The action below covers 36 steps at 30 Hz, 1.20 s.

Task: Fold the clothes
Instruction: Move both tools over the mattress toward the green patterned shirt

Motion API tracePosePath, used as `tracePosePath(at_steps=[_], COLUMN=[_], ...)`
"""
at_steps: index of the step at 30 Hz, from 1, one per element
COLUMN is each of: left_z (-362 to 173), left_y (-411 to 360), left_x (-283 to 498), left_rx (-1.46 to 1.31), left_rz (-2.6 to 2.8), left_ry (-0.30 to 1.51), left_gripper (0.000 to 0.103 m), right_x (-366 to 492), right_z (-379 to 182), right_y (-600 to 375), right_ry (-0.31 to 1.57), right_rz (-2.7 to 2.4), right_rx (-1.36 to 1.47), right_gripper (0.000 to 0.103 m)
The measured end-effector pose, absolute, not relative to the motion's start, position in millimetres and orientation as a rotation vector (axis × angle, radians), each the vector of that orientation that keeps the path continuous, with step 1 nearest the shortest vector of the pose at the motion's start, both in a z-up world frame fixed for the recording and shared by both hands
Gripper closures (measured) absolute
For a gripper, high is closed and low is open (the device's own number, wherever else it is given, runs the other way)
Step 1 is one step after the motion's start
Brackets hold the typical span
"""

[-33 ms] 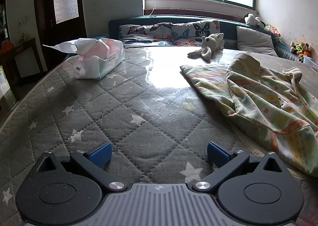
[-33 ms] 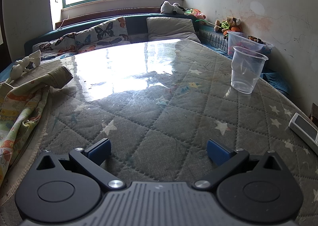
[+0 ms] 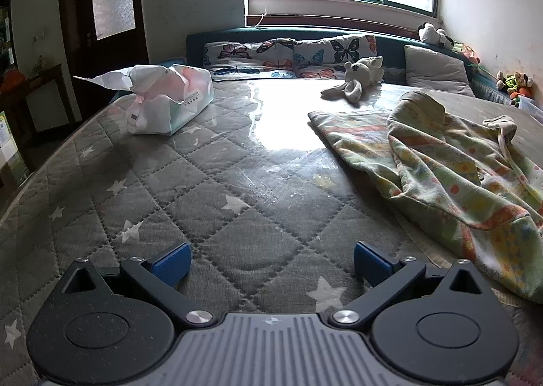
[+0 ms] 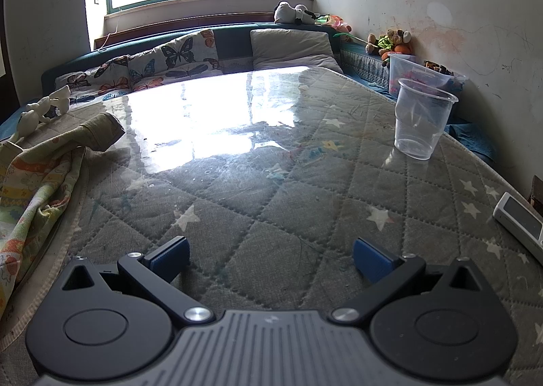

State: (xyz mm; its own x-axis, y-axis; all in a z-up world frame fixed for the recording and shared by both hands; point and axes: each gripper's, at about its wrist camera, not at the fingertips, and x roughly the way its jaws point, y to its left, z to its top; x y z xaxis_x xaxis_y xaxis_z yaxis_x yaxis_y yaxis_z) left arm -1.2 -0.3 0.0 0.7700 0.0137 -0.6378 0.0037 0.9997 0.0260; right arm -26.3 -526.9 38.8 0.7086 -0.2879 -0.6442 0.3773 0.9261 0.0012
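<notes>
Both grippers hover low over the quilted mattress (image 3: 210, 202), each with its jaws spread wide and nothing between them. The left gripper (image 3: 271, 262) sits just left of the crumpled patterned garment (image 3: 451, 175); the right gripper (image 4: 271, 258) sits to its right, so the garment (image 4: 37, 182) lies between the two, heaped and unfolded, apparently placed for a two-sided pickup. Its near hem lies beside the left gripper's right finger, not touching. Open mattress runs far ahead of both grippers. Obstacles stand well apart: a tissue pack (image 3: 169, 100) far left, a plush toy (image 3: 356, 80) at the far edge, a plastic cup (image 4: 420, 121) far right and a remote (image 4: 519, 223) near the right edge.
</notes>
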Motion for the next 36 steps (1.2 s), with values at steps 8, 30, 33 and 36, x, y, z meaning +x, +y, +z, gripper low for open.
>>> tracePosePath(at_steps=[8,30,33,36], left_z=[0.0,2.5,2.9,4.1], left_y=[-3.2,-31.5,-40.5,-49.5], left_x=[-10.5,-31.7,-41.5,-50.8], left_rx=[0.026,0.026,0.038,0.049], left_rz=[0.039,0.093,0.074,0.061], left_ry=[0.694,0.702,0.705,0.707], left_gripper=[0.000,0.000,0.000,0.000], right_x=[-28.7,-34.5,-40.1,-49.0], right_z=[42.1,42.5,43.7,45.1], right_y=[-517.2,-512.5,-507.8,-499.4], right_ry=[0.703,0.699,0.698,0.694], right_rz=[-0.361,-0.364,-0.353,-0.344], right_rx=[0.135,0.152,0.145,0.137], right_gripper=[0.000,0.000,0.000,0.000])
